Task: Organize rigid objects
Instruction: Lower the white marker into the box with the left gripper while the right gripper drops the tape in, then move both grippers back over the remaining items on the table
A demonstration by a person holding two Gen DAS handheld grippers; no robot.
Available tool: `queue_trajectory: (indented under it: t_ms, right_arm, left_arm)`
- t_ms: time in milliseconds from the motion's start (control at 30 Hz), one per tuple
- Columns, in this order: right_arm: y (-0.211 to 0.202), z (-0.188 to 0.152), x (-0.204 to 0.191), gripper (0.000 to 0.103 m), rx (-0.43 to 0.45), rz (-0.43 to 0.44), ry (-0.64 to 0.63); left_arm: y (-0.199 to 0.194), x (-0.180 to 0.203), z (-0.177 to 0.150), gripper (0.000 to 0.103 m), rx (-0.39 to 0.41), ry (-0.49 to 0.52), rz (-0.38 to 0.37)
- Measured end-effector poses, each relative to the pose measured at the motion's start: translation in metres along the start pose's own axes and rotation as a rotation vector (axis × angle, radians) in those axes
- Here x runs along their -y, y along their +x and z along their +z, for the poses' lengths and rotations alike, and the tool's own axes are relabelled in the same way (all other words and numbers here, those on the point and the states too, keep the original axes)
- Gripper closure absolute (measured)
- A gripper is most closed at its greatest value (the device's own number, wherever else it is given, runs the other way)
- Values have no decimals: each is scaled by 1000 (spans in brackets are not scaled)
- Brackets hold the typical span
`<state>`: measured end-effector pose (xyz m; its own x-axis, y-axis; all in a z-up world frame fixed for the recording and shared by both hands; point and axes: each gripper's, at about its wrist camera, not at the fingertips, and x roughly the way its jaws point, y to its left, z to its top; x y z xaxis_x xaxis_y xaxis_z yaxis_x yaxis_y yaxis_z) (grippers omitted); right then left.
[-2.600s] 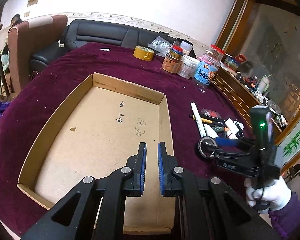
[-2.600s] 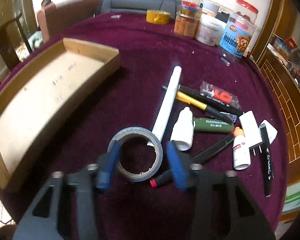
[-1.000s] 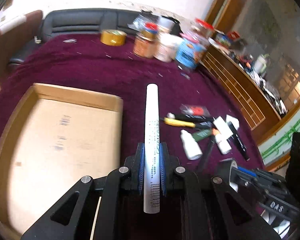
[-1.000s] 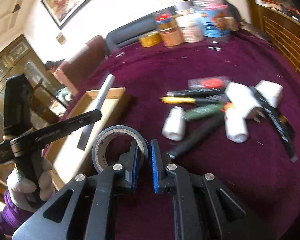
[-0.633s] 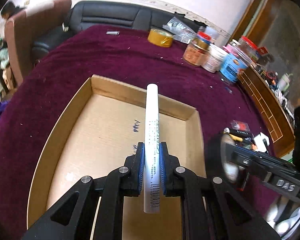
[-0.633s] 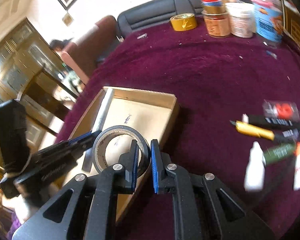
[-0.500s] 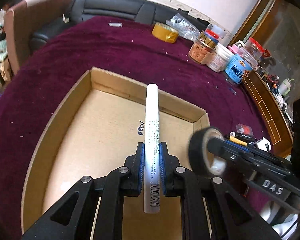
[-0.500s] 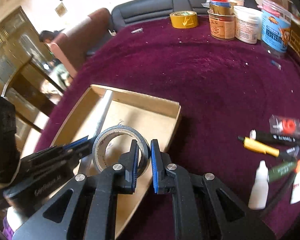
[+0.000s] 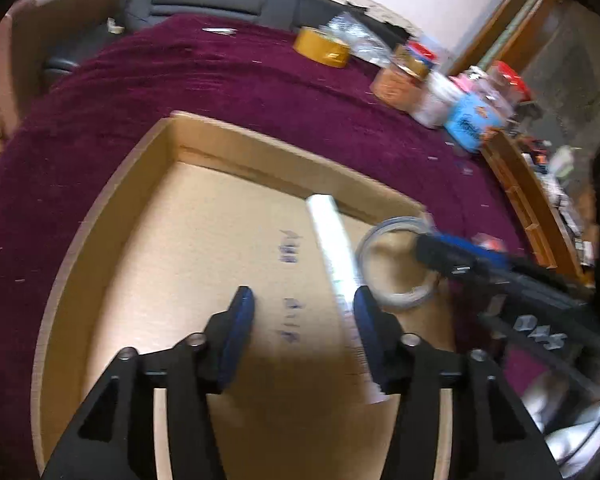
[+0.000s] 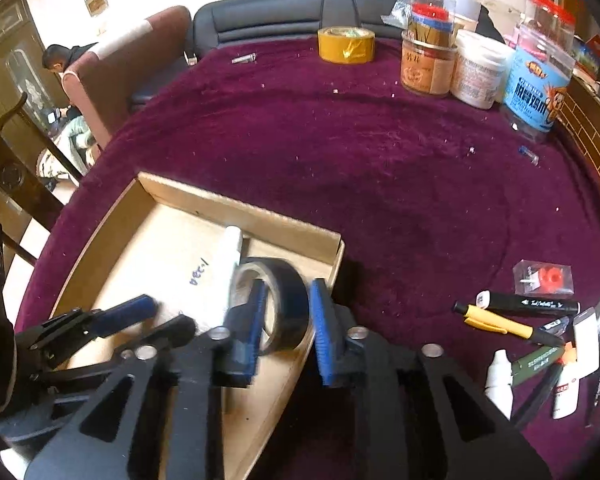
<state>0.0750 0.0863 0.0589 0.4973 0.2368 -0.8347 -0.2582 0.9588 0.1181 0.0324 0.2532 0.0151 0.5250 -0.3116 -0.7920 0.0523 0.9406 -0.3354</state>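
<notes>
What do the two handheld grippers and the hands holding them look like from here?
Both are matte black, angular linkages with silver pivot bolts and ribbed blue pads. The left gripper matches the right gripper. White lettering reads DAS on the right one's side. The person wears a white glove.

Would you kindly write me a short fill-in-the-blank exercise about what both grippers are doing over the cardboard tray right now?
1. The left gripper is opening above the cardboard tray to let go of the white ____.
2. The roll of dark tape sits between the fingers of the ____ gripper, which is opening.
3. The cloth under the tray is ____ in colour.
4. The yellow tape roll rests ____ the tray.

Missing words: tube; right; maroon; outside
</notes>
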Motion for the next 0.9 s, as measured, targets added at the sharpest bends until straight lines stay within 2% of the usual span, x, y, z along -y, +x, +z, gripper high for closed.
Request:
queue_trajectory:
  t_ms: [33, 67, 133, 333, 433, 500, 700, 900]
  right_arm:
    - [-1, 1, 0, 59, 7, -6, 3]
    - [-3, 1, 1, 58, 13, -4, 11]
    - [-6, 1, 6, 58, 21, 16, 35]
    - [-22, -9, 20, 58, 49, 51, 80]
    - [-30, -17, 28, 58, 57, 69, 99]
    - [-39, -24, 35, 58, 70, 77, 108]
    - [-83, -47, 67, 58, 161, 57, 124]
    - [-117, -77, 115, 54, 224, -4, 196]
  left_arm:
    - [-2, -6, -1, 56, 11, -35, 10]
    - [-4, -11, -2, 56, 19, -71, -3]
    - [-7, -15, -6, 56, 27, -107, -15]
    - [-16, -16, -23, 55, 48, -156, 37]
    - [-21, -23, -28, 49, 62, -198, -7]
    - [-23, -29, -27, 48, 72, -241, -51]
    - [-19, -16, -23, 45, 57, -217, -11]
    - [-5, 3, -10, 45, -5, -240, -74]
